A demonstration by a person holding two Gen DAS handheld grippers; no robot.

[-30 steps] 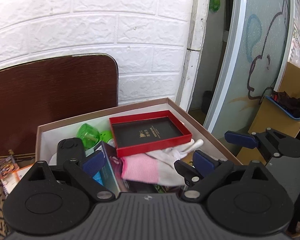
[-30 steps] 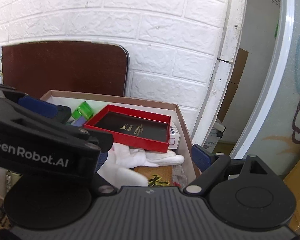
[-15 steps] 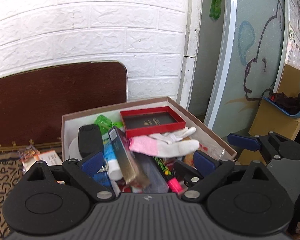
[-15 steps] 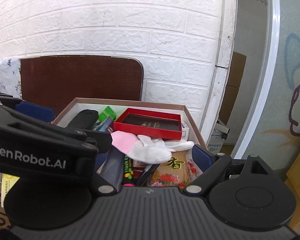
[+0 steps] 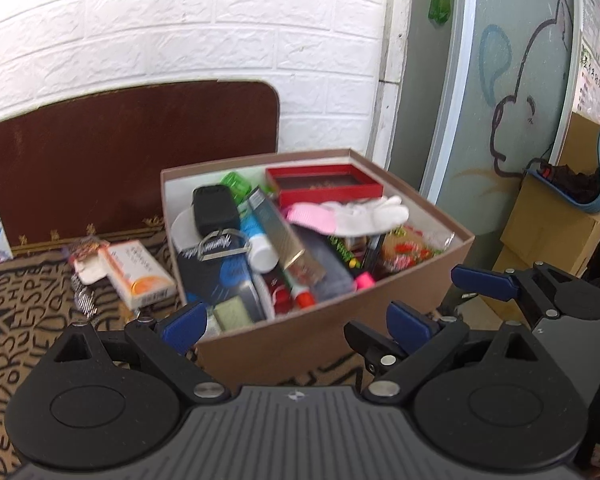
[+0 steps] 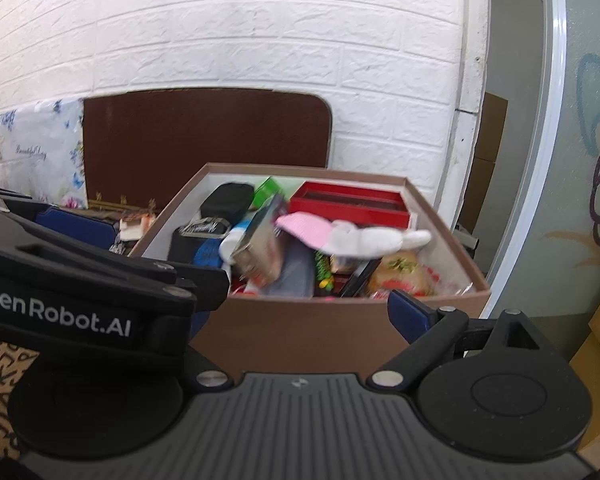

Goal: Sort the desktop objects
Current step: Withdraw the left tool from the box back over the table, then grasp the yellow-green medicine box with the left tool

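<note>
On the patterned cloth (image 5: 28, 312), the full box (image 5: 320, 336) sits just beyond both empty, spread grippers

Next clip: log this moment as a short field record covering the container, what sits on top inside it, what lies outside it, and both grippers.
container: brown cardboard box, open top, crammed with items
top of pile: pink and white glove lying across the heap
back of box: red tray
left side of box: black case
outside box: orange and white carton on the patterned mat, left of the box
left gripper: open, empty, in front of the box
right gripper: open, empty, in front of the box
image quality: motion blur
</note>
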